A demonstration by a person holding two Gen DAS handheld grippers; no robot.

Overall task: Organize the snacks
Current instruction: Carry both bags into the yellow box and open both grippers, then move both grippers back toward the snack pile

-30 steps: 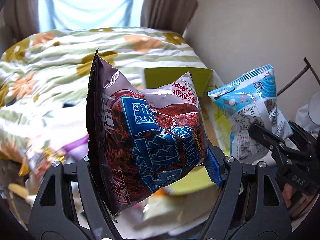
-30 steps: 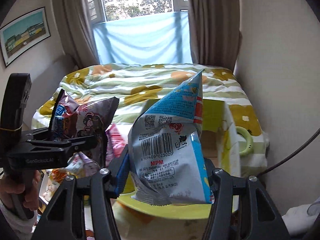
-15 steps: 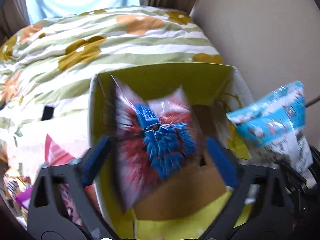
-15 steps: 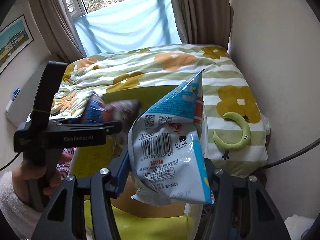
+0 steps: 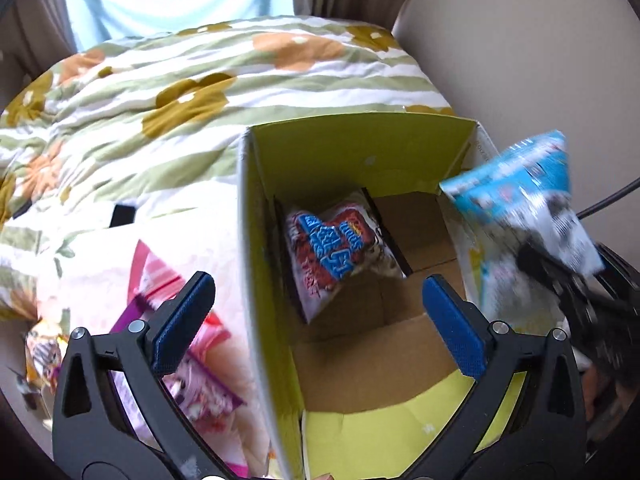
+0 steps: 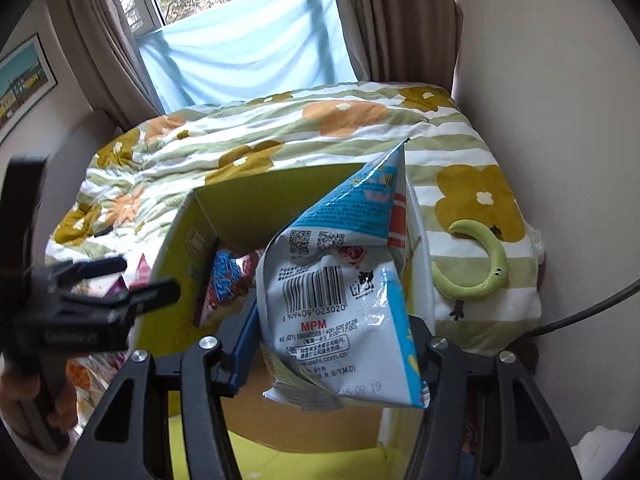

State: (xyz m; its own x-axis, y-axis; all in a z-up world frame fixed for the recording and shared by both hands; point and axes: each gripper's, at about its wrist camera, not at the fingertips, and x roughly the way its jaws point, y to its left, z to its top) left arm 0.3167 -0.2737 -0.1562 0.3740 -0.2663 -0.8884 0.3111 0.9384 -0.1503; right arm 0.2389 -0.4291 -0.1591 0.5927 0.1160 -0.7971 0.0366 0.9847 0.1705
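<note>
A yellow-green cardboard box (image 5: 360, 152) stands open on the bed. Inside it, on the brown bottom, lies a red-and-blue snack bag (image 5: 336, 248), also visible in the right wrist view as the same bag (image 6: 224, 280). My left gripper (image 5: 320, 320) hangs over the box, open wide, with nothing between its blue pads. My right gripper (image 6: 332, 344) is shut on a blue-and-white snack bag (image 6: 340, 300) over the box's right side; this bag (image 5: 520, 200) shows blurred in the left wrist view.
Several pink and purple snack packets (image 5: 180, 340) lie on the bed left of the box. A floral quilt (image 5: 180, 92) covers the bed. A green curved toy (image 6: 480, 264) lies on a pillow at the right. A wall (image 5: 520, 40) is close on the right.
My left gripper opened and dropped the red-and-blue bag into the box. Both grippers moved forward and down over the box. The right one kept its hold on the blue-and-white bag.
</note>
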